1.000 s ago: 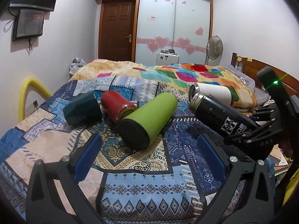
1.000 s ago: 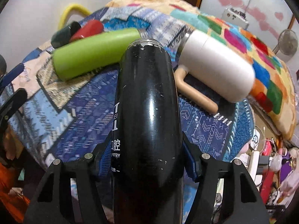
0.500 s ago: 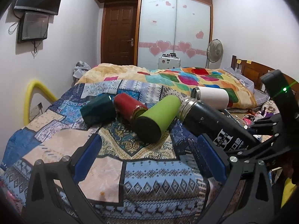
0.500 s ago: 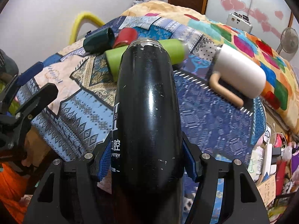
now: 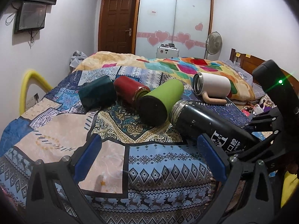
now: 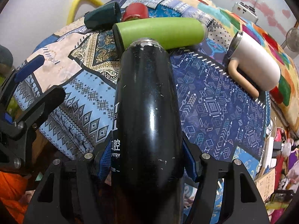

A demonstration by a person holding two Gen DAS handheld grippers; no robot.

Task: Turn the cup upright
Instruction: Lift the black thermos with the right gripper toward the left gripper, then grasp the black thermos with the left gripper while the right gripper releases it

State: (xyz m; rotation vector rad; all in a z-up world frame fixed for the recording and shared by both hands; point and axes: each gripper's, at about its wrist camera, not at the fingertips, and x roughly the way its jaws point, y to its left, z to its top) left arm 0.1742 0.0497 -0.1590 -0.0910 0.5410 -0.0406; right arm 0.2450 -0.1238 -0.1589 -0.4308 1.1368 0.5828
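Black and glossy, the tall steel flask with white lettering (image 6: 147, 112) is clamped at its lower body between the blue pads of my right gripper (image 6: 147, 160). It is tilted, not upright: in the left wrist view the flask (image 5: 203, 123) leans with its open metal mouth toward the far left, above the patterned blue patchwork bedspread (image 5: 149, 168). I cannot tell if its mouth touches the cloth.

Just beyond the mouth lies the green cylindrical bottle (image 5: 160, 100) on its side, with its dark end facing near. Left of it are the red bottle (image 5: 130, 87) and then the dark teal cup (image 5: 97, 93), both lying down. To the far right the white mug with a beige handle (image 5: 213, 85) lies on its side too, with its steel rim to the left.

My left gripper (image 5: 149, 158) hangs over the near part of the bedspread with its fingers spread wide and nothing between them. Farther back is a colourful patchwork quilt (image 5: 177, 65).
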